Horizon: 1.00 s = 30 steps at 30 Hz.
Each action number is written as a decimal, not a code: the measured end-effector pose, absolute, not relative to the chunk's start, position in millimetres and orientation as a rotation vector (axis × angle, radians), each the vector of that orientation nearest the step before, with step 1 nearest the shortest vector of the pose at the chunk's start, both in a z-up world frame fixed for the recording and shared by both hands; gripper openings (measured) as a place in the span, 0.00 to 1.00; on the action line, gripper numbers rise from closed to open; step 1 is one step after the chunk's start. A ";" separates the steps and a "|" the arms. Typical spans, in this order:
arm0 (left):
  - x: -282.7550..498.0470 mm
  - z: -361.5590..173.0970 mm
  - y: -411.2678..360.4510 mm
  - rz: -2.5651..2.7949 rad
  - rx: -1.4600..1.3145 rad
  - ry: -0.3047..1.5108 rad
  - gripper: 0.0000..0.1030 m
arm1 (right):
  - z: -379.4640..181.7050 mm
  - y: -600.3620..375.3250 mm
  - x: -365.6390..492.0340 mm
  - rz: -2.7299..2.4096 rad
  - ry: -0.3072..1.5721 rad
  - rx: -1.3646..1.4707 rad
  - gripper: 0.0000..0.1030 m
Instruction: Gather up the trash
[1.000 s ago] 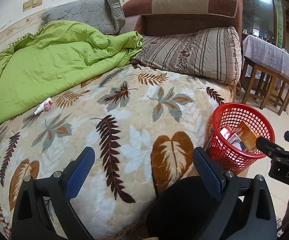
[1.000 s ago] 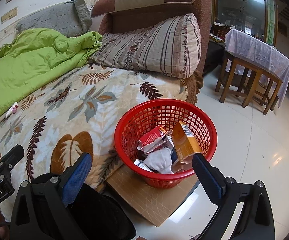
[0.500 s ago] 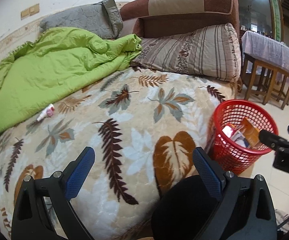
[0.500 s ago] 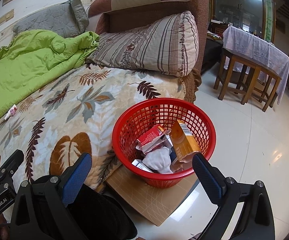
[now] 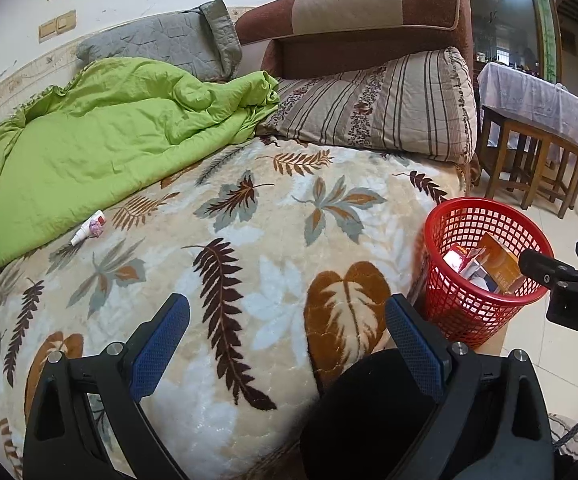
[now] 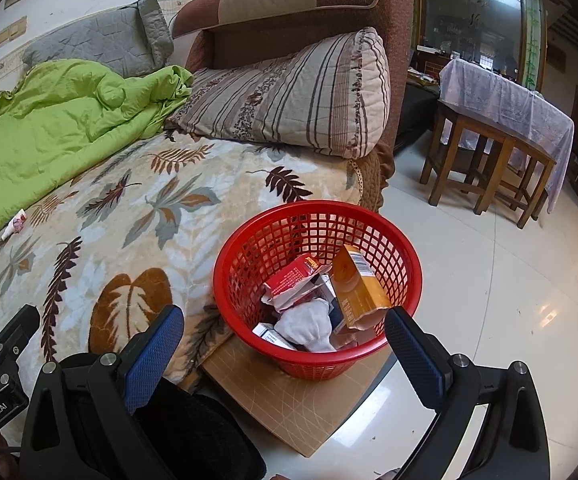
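Observation:
A small white tube with a pink label [image 5: 89, 230] [image 6: 15, 227] lies on the leaf-patterned blanket beside the green quilt's edge, far left. A red mesh basket [image 6: 405, 256] [image 5: 485, 216] stands on a cardboard sheet by the bed's corner, holding a red box, an orange box [image 6: 359, 286], a white wad and other packets. My left gripper [image 5: 287, 336] is open above the blanket's near edge with nothing between its fingers. My right gripper [image 6: 285, 350] is open just in front of the basket, empty.
A green quilt [image 5: 89, 148], a grey pillow and a striped pillow [image 5: 377, 104] lie at the bed's back by a brown headboard. Wooden stools and a cloth-covered table [image 6: 505, 128] stand on the tiled floor to the right. A dark-clothed knee fills the lower foreground.
Both grippers have drifted slightly; the left view now looks a little more towards the tube and the bed. Both stay open and empty.

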<state>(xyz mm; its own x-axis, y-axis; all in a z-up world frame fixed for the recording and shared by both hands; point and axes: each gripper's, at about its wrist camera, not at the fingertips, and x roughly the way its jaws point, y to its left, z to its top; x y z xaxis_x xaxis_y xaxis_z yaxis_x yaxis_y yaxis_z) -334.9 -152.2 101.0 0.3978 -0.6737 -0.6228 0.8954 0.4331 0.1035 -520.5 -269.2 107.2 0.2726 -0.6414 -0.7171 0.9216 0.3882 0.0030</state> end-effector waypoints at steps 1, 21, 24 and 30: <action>-335.0 101.1 -152.3 -1.038 0.466 0.544 0.95 | 106.6 -269.6 -520.5 -1.106 0.705 0.472 0.99; -333.5 100.6 -151.2 -1.038 0.463 0.542 0.95 | 102.8 -270.0 -522.0 -1.111 0.722 0.480 0.99; -333.5 100.5 -151.1 -1.037 0.463 0.542 0.95 | 102.7 -270.1 -522.0 -1.112 0.723 0.480 0.99; -333.0 99.4 -150.9 -1.036 0.464 0.545 0.95 | 101.9 -270.7 -521.9 -1.111 0.727 0.482 0.99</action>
<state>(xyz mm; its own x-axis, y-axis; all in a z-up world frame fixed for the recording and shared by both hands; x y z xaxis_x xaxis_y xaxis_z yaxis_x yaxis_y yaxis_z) -333.0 -150.9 99.4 0.4005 -0.6725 -0.6224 0.8938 0.4363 0.1036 -521.9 -270.7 101.9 0.2557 -0.6290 -0.7341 0.9248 0.3805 -0.0039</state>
